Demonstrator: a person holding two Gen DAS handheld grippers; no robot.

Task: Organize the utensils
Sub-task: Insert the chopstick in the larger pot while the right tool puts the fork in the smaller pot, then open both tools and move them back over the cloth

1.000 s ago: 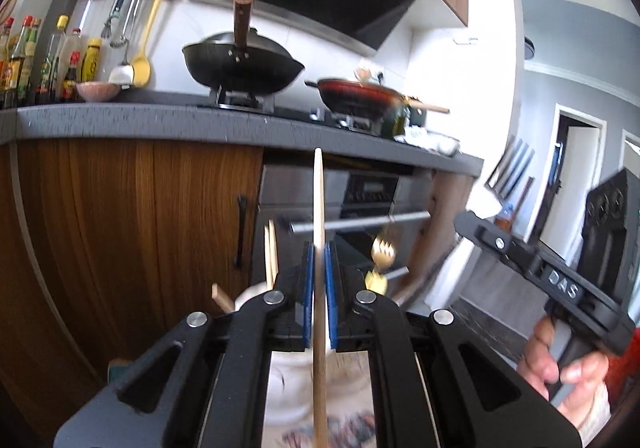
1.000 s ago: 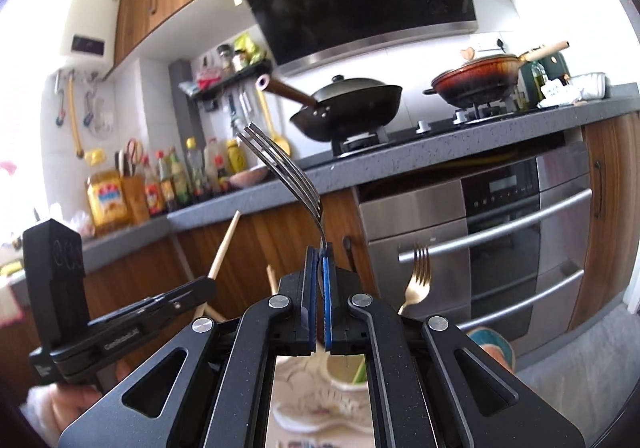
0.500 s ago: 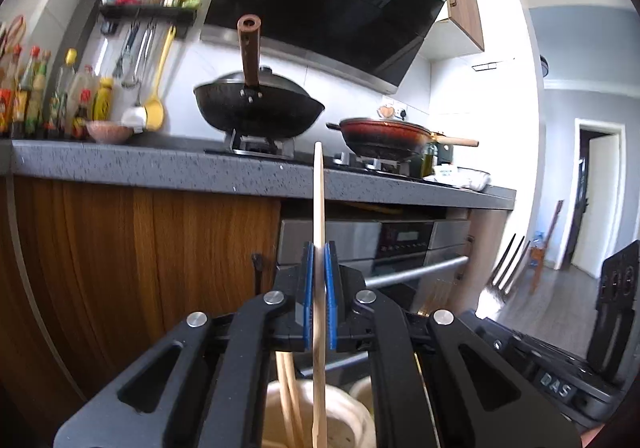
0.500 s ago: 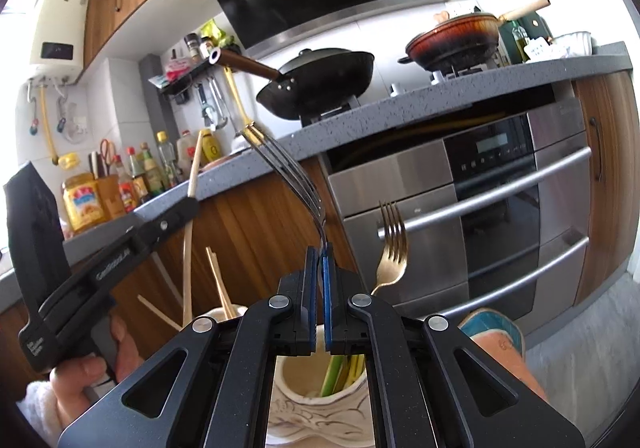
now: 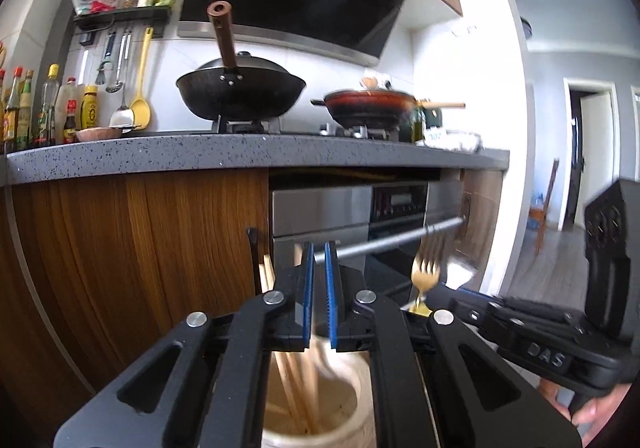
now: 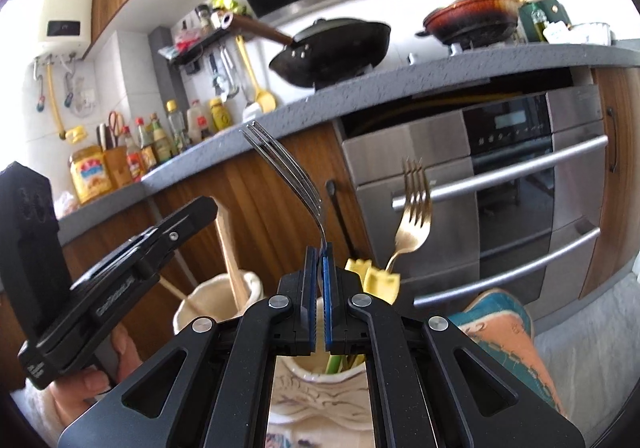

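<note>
- The left gripper (image 5: pixel 318 294), at the lower centre of the frame, is gaping narrowly with nothing between its pads, hanging over the cream holder (image 5: pixel 352 406) containing wooden chopsticks (image 5: pixel 294 392).
- The right gripper (image 6: pixel 320 298) is clamping a silver fork (image 6: pixel 286 167), tines pointing toward the upper left.
- A gold fork (image 6: pixel 412 219) is standing in the patterned holder (image 6: pixel 320 396) right of centre.
</note>
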